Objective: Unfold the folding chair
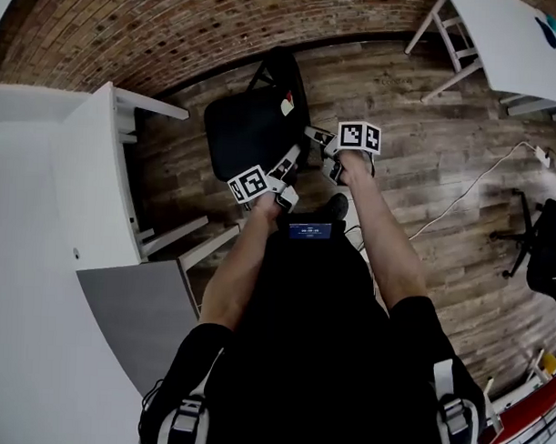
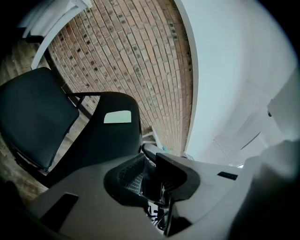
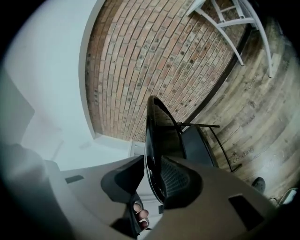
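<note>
The black plastic folding chair [image 1: 249, 124] stands just ahead on the wooden floor [image 1: 427, 131]. Its backrest edge [image 3: 159, 126] runs upright through my right tongs [image 3: 153, 171], which seem pinched on it. My left tongs [image 2: 149, 164] are barely ajar, empty, just short of it.

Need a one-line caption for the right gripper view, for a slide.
The right gripper grips the backrest edge of the black chair, brick wall and wood floor behind.
</note>
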A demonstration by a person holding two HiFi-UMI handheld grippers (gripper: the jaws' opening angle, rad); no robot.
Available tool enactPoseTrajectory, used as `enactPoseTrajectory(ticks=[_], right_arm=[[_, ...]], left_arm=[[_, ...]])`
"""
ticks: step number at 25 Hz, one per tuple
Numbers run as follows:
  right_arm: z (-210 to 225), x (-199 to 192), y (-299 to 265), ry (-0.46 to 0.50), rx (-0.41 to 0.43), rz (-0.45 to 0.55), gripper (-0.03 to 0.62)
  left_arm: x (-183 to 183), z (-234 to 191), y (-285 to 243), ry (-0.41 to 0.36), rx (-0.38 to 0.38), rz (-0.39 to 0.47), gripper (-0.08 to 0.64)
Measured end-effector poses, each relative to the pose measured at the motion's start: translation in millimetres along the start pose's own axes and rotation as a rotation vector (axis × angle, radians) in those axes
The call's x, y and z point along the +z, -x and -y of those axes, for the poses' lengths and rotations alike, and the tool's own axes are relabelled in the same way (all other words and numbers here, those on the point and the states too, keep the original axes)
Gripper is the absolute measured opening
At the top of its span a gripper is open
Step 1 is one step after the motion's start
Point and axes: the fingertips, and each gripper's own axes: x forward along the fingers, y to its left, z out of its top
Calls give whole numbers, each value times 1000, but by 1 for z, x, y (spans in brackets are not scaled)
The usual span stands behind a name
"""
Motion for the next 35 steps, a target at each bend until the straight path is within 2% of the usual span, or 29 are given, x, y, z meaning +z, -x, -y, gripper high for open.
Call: enactPoseTrajectory(ticks=[5,9,13,17,19,25,29,35], right_arm=[[-6,-1,36,-30,27,98,107],[-25,-21,61,-51,65,159,107],[-51,-47,78,-56,92,213,107],[-79,-69,95,-13,78,258,107],[-93,-74,102,43,73,270,107],[-144,-99,134,115,132,317,107],[-171,-99,138,178,166,305,107],[-203,-127,152,286,233,253,107]], left_arm=[[-3,16,4,5,-66,-16,84],[-6,33,29,96,-151,6,84],[2,44,62,107,-207,25,84],[9,56,90,114,-288,33,84],[11,58,96,124,-326,43,84],[-8,90,112,194,-435,57,84],[-8,110,115,142,-461,31,84],[-16,140,140,73,-455,60,84]])
